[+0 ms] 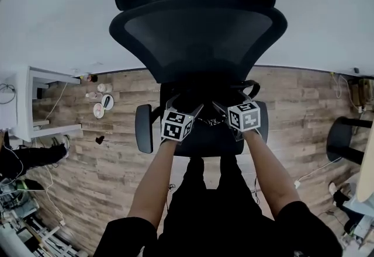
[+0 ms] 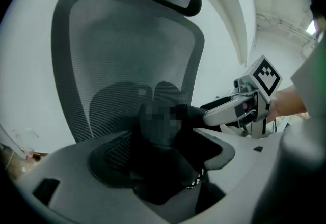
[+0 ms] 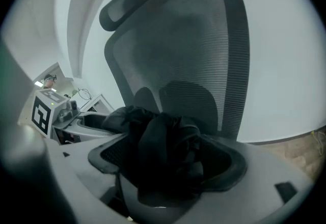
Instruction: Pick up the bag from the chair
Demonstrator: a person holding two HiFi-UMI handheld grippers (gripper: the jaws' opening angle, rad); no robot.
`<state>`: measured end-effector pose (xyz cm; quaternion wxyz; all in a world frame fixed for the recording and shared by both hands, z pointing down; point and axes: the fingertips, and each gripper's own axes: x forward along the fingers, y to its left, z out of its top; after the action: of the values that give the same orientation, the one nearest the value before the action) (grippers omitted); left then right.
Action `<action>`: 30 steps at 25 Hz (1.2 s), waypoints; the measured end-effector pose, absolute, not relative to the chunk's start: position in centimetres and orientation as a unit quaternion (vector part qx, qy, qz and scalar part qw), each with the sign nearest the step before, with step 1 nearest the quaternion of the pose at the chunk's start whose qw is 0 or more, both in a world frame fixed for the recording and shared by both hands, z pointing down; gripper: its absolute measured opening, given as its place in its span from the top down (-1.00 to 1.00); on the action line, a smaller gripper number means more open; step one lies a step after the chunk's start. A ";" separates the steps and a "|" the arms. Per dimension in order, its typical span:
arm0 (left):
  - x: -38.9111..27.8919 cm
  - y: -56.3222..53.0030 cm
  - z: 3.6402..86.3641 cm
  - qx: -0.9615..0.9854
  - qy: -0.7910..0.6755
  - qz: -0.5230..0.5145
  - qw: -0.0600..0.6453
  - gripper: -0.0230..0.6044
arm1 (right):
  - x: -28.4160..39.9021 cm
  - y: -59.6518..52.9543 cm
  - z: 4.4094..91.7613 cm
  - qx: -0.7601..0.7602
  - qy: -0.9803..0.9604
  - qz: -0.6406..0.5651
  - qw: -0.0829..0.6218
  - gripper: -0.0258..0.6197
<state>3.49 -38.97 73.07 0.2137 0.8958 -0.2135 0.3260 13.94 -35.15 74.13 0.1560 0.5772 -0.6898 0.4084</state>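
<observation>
A black office chair with a mesh back stands in front of me against a white wall. On its seat lies a crumpled black bag. My left gripper and right gripper reach down side by side onto the seat. In the left gripper view the jaws stand wide with the bag filling the space between them, and the right gripper shows beside it. The right gripper view shows the same: jaws wide apart, dark folds of the bag bunched between them.
The chair's armrests flank both grippers. A white desk and small items stand on the wooden floor at the left. A black stool and cables lie at the right. My dark trouser legs are just below the seat.
</observation>
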 end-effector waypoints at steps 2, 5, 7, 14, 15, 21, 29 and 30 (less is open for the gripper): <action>4.3 -39.5 73.8 0.896 -0.201 0.328 0.221 -0.21 | 13.8 -36.2 75.5 0.559 -0.696 0.413 0.179 -0.33; 5.3 -40.5 73.5 0.900 -0.189 0.323 0.225 -0.21 | 13.6 -37.6 76.6 0.529 -0.707 0.425 0.198 -0.33; 5.8 -40.7 73.7 0.902 -0.176 0.331 0.215 -0.13 | 13.5 -38.0 77.1 0.513 -0.710 0.433 0.213 -0.33; 6.2 -39.2 74.5 0.907 -0.147 0.358 0.165 0.58 | 13.2 -37.0 77.3 0.500 -0.715 0.417 0.256 0.58; 6.2 -39.2 73.9 0.912 -0.148 0.345 0.165 0.61 | 13.3 -37.0 76.7 0.509 -0.717 0.403 0.252 0.60; 5.9 -38.9 68.0 0.942 -0.163 0.210 0.204 0.69 | 13.6 -36.4 71.0 0.546 -0.754 0.333 0.150 0.64; 4.7 -38.3 60.9 0.957 -0.171 0.111 0.208 0.71 | 13.3 -34.6 65.4 0.572 -0.769 0.275 0.077 0.66; 4.6 -38.3 59.8 0.958 -0.168 0.097 0.210 0.72 | 13.4 -34.2 64.6 0.577 -0.768 0.271 0.064 0.67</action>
<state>4.61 -38.25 59.83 0.2098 0.9584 -0.1676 0.0973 13.40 -34.24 64.59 0.0644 0.5772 -0.7676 0.2710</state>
